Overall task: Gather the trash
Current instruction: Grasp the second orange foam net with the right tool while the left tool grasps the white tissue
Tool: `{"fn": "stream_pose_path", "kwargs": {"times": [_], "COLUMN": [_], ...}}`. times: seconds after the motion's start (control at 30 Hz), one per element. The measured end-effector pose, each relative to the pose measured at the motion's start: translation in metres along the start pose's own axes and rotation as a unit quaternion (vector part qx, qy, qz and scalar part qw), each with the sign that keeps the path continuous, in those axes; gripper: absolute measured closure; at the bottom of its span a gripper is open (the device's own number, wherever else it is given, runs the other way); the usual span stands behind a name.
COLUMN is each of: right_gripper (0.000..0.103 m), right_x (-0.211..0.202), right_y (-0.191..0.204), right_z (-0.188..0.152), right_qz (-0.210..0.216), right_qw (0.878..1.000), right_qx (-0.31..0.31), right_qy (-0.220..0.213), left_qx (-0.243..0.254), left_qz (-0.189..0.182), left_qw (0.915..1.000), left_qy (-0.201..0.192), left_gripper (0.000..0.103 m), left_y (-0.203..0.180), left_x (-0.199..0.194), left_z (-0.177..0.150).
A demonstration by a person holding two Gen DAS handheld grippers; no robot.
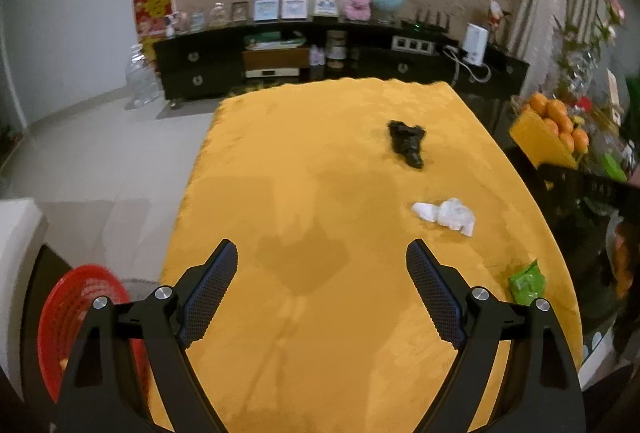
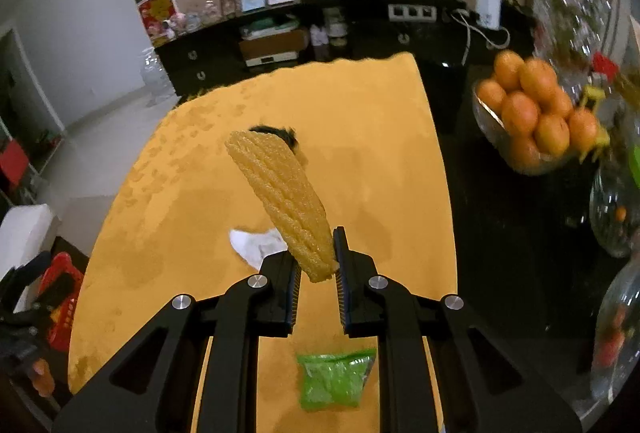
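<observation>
Corn comes first: the right gripper [image 2: 316, 265] has its two black fingers squeezed onto the thick end of a bumpy yellow corn cob [image 2: 282, 195]; the cob sticks up and leans away to the left, held in the air above the table with the yellow-orange cloth [image 2: 380, 137].

Below that gripper, close to the near edge of the cloth, lies a crinkly bright green plastic wrapper [image 2: 334, 381]; a crumpled white paper tissue [image 2: 256, 245] lies on the cloth just behind the gripper's left finger; a bit of crumpled black plastic [image 2: 280, 133] peeks out behind the tip of the cob.

The left gripper [image 1: 322, 273] hangs over the near part of the cloth with its fingers spread wide apart and nothing between them; from this side the black plastic [image 1: 407, 143] sits farther out on the cloth, the white tissue [image 1: 446, 215] is nearer, and the green wrapper [image 1: 526, 283] is near the right edge.

A round red plastic basket [image 1: 78, 313] with a ribbed wall sits low beside the left edge of the table; a glass bowl of oranges [image 2: 536, 113] stands on the dark counter to the right.
</observation>
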State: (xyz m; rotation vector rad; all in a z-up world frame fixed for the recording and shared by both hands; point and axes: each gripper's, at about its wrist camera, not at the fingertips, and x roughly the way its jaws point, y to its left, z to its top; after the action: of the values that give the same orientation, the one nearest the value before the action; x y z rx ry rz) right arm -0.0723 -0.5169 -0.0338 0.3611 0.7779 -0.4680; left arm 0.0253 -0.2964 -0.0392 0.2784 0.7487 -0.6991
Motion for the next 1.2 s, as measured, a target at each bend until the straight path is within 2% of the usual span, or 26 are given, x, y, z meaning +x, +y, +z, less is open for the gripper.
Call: {"fn": "stream_pose_path", "kwargs": {"times": [0.23,0.47,0.6,0.77,0.9,0.97,1.03,1.13,1.2], "right_gripper": [0.087,0.087,0.087,0.087,0.087,0.087,0.087,0.087,0.087], "right_x": [-0.005,-0.003,0.004,0.008,0.009,0.01,0.011,0.011,0.011], "right_y": [-0.008,-0.027,-0.036,-0.041,-0.042,-0.043,-0.044,-0.045,-0.045], "right_z": [0.003,0.005,0.004,0.006,0.008,0.007,0.006,0.006,0.005], "right_qz": [0.028,0.024,0.023,0.028,0.031,0.03,0.03,0.029,0.027], "right_qw": [0.999,0.997,0.996,0.995,0.995,0.995,0.994,0.994,0.994], "right_qx": [0.04,0.069,0.087,0.097,0.098,0.099,0.101,0.103,0.103], "right_qy": [-0.012,-0.012,-0.003,0.0,0.0,0.002,0.005,0.006,0.007], "left_qx": [0.053,0.094,0.127,0.141,0.146,0.15,0.151,0.148,0.156], "left_qz": [-0.011,-0.048,-0.053,-0.052,-0.056,-0.054,-0.058,-0.065,-0.063], "left_qw": [0.9982,0.9928,0.9883,0.9852,0.9846,0.9842,0.9831,0.9828,0.982], "left_qy": [0.024,0.056,0.067,0.082,0.079,0.077,0.087,0.089,0.085], "left_gripper": [0.02,0.02,0.02,0.02,0.021,0.033,0.06,0.073,0.076], "left_y": [-0.046,-0.087,-0.111,-0.127,-0.132,-0.132,-0.133,-0.133,-0.134], "left_x": [0.046,0.096,0.118,0.144,0.149,0.151,0.155,0.155,0.152], "left_z": [0.014,0.023,0.025,0.026,0.024,0.022,0.021,0.019,0.017]}}
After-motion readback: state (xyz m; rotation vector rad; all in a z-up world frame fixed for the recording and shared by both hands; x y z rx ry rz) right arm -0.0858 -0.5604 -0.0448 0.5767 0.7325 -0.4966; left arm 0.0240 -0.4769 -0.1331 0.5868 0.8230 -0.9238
